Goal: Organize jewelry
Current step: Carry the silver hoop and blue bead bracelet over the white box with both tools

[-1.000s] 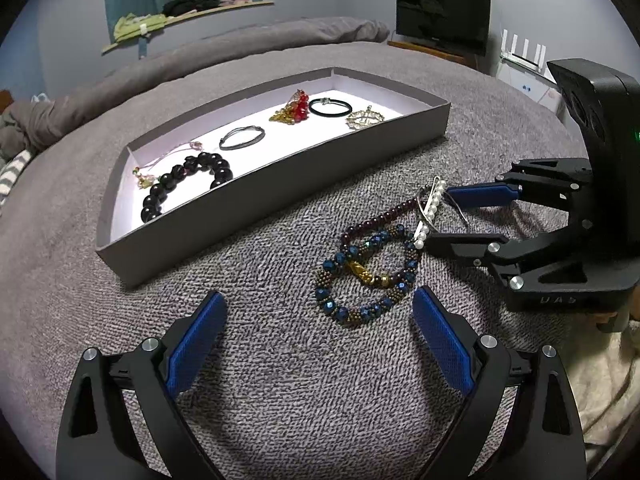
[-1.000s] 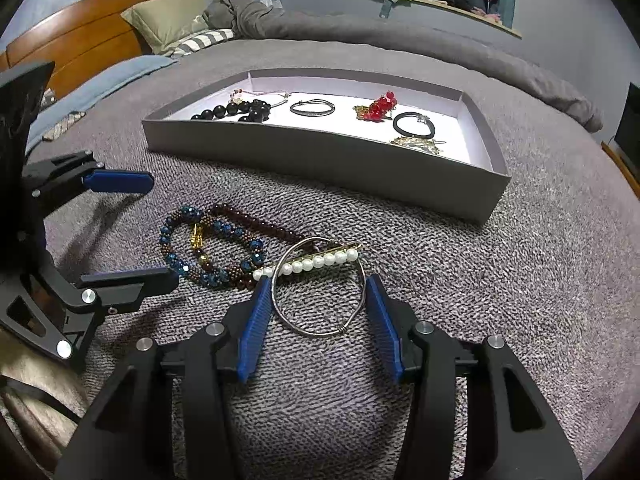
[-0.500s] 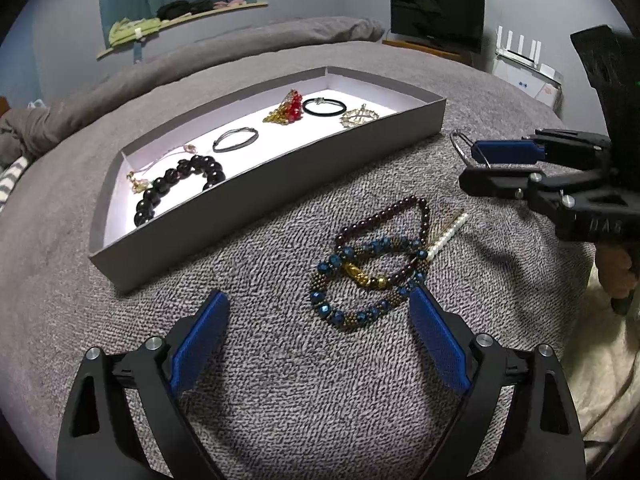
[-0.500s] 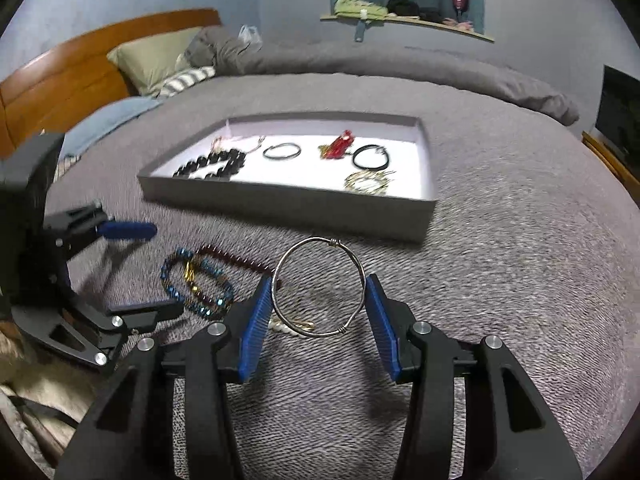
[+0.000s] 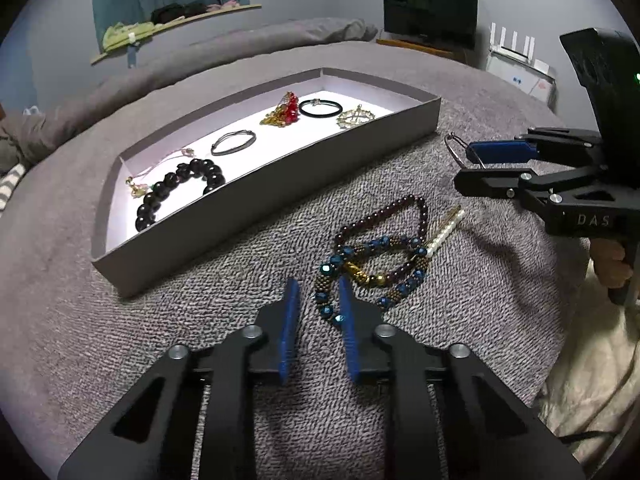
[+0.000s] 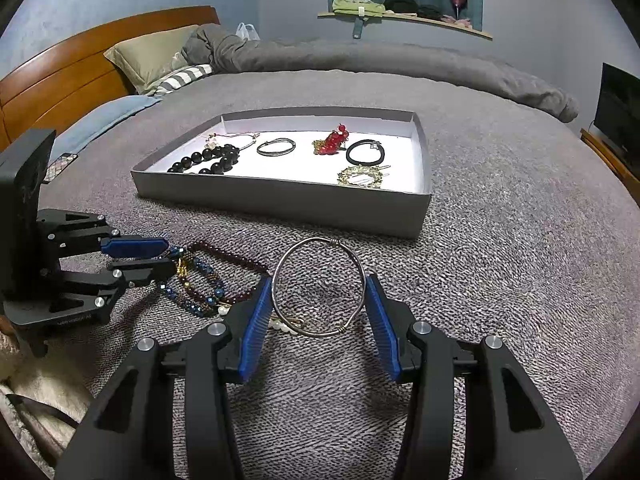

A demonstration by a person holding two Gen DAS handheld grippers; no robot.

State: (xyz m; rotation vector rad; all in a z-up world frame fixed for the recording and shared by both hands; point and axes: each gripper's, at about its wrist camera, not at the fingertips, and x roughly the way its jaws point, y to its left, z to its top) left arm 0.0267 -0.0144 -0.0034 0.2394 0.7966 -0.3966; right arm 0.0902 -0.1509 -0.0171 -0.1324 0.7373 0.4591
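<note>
A grey tray (image 5: 256,204) on the bed holds a black bead bracelet (image 5: 180,188), a thin metal bangle (image 5: 233,142), a red and gold piece (image 5: 282,111), a black hair tie (image 5: 321,107) and a gold piece (image 5: 355,117). My right gripper (image 6: 319,304) is shut on a silver wire bangle (image 6: 319,286), held above the blanket in front of the tray (image 6: 288,200). My left gripper (image 5: 316,308) has narrowed to a small gap at the near edge of a blue bead bracelet (image 5: 370,276), which is tangled with a dark red bead bracelet (image 5: 384,216). A pearl clip (image 5: 444,232) lies beside them.
The grey knitted blanket (image 5: 200,340) covers the bed. A cream cover (image 5: 592,380) lies at the right edge. Pillows (image 6: 152,56) and a wooden headboard (image 6: 60,80) are at the far left in the right wrist view. A TV (image 5: 430,6) stands behind.
My right gripper lifted the silver bangle off the pile, leaving the pearl clip on the blanket. My left gripper's fingers closed from wide open to a narrow gap beside the blue bracelet.
</note>
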